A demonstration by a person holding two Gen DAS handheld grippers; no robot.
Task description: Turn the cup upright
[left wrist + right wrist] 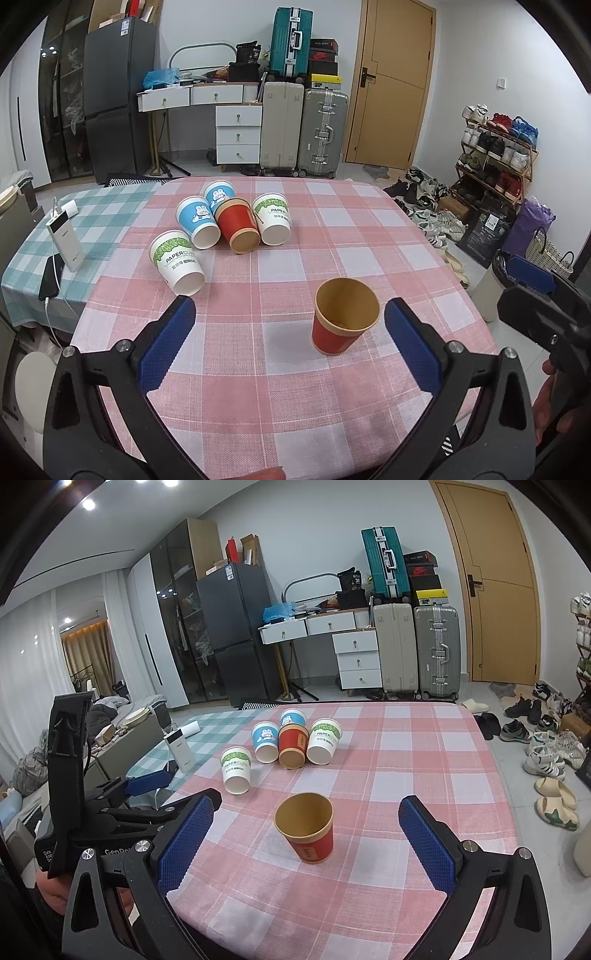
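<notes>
Both claws stand wide open and hold nothing: left claw [290, 332] and right claw [306, 834] each frame the red cup [345, 315] low in the centre of their views, pads well apart from its wall. Item: red cup, already upright on the pink checked desk [258, 369], mouth up, brown inside; dark print on its side not legible. Items: five more cups lying on their sides in a cluster toward the upper left of the desk — a second red cup [236, 229], two blue cups [197, 221] with a cartoon rabbit, two white-and-green cups [177, 262] lettered "PAPERCUPS" with small script beneath, unreadable. Judged next: take a fallen cup by its side wall near the middle, squeeze lightly so the paper does not buckle, lift clear of its neighbours, rotate mouth up, set down flat. Partial lettering "GenRo…" shows on the left claw's body at the lower left of the right wrist view.
</notes>
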